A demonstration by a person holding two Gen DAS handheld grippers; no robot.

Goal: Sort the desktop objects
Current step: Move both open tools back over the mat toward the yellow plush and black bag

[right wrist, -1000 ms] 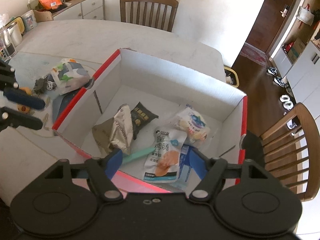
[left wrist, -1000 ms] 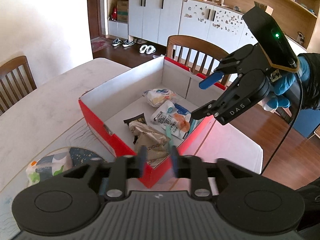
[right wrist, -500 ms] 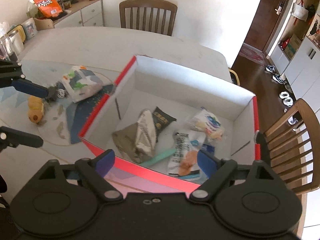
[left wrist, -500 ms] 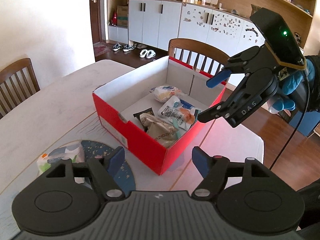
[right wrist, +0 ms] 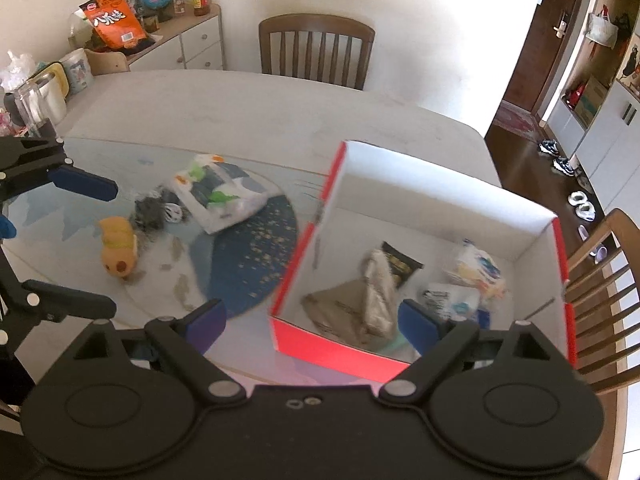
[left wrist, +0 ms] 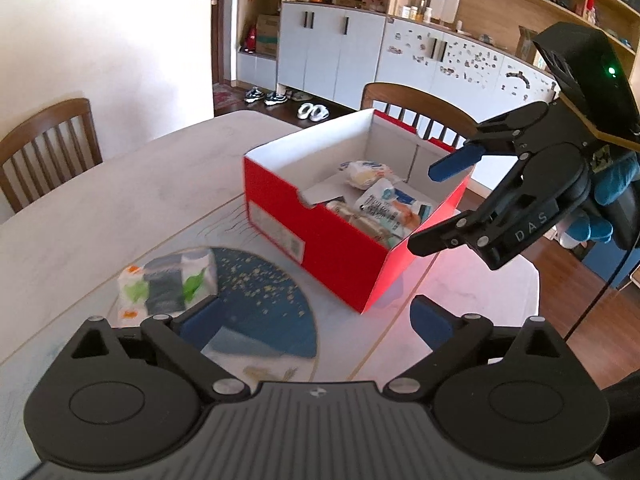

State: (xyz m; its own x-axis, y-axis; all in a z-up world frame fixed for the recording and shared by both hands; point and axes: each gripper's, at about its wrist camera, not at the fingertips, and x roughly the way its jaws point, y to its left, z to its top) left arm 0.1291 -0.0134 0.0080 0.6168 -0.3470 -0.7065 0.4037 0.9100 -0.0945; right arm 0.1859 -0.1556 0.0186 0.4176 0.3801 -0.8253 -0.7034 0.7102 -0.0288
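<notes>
A red cardboard box [left wrist: 332, 240] [right wrist: 316, 240] stands on the table and holds several snack packets [left wrist: 384, 208] [right wrist: 372, 292]. A white tissue pack [left wrist: 168, 284] [right wrist: 216, 196] lies on a blue round mat left of the box. A yellow toy [right wrist: 118, 248] and a dark tangled item [right wrist: 150, 212] lie beside the pack. My left gripper [left wrist: 316, 320] [right wrist: 72, 240] is open and empty, above the mat near the tissue pack. My right gripper [right wrist: 312, 320] [left wrist: 440, 204] is open and empty, above the box's near right corner.
The pale table [right wrist: 240, 120] has wooden chairs [right wrist: 316, 48] [left wrist: 48, 148] around it. A jar and cups [right wrist: 36, 100] stand at its far left edge. A sideboard [right wrist: 176, 44] carries an orange snack bag. White cabinets [left wrist: 332, 52] line the far wall.
My left gripper opened, released a teal item into the box, and pulled back toward the mat and tissue pack. My right gripper drew back from over the box, staying open.
</notes>
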